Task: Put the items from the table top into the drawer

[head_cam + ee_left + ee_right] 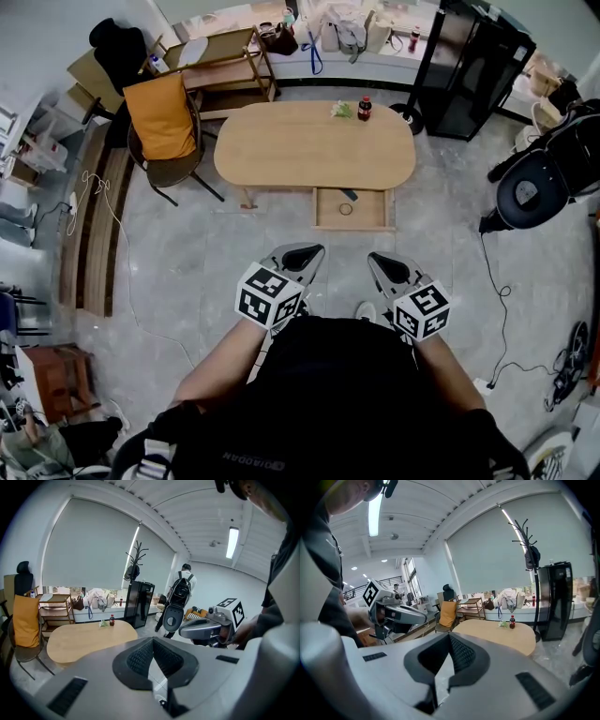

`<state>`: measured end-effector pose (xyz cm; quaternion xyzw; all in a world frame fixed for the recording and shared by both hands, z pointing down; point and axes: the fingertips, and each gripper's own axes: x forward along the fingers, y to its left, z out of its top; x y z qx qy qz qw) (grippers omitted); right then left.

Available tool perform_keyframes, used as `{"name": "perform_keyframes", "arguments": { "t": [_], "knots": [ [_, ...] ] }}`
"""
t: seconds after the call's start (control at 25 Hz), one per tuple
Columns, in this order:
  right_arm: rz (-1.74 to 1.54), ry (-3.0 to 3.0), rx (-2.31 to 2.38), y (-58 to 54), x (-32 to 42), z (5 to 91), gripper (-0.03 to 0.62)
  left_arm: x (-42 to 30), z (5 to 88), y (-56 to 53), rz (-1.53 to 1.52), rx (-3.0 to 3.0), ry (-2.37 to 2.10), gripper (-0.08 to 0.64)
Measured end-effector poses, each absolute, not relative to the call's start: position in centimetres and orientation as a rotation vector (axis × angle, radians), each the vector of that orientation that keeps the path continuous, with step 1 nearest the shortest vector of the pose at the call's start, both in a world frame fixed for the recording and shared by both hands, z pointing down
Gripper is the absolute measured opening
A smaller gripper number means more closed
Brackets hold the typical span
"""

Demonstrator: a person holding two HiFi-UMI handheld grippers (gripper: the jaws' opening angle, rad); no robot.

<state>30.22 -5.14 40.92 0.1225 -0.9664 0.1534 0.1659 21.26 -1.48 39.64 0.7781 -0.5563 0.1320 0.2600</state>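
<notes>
Resting on table [300,155]: one bottle [365,109], one green item [342,111]; drawer [352,226] open.

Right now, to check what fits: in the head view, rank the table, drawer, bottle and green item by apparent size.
1. table
2. drawer
3. bottle and green item: about alike, both small and far off, so unranked.
</notes>
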Motion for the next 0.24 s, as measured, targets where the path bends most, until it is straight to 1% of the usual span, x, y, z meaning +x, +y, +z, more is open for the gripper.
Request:
{"name": "perform_keyframes", "arguments": {
  "t": [0.24],
  "knots": [
    [0.432,-2.743,0.354,-5.4,29.2,41.0,0.003,19.9,39.7,-1.7,0.366,2.102,-1.506,0.000]
  ]
}}
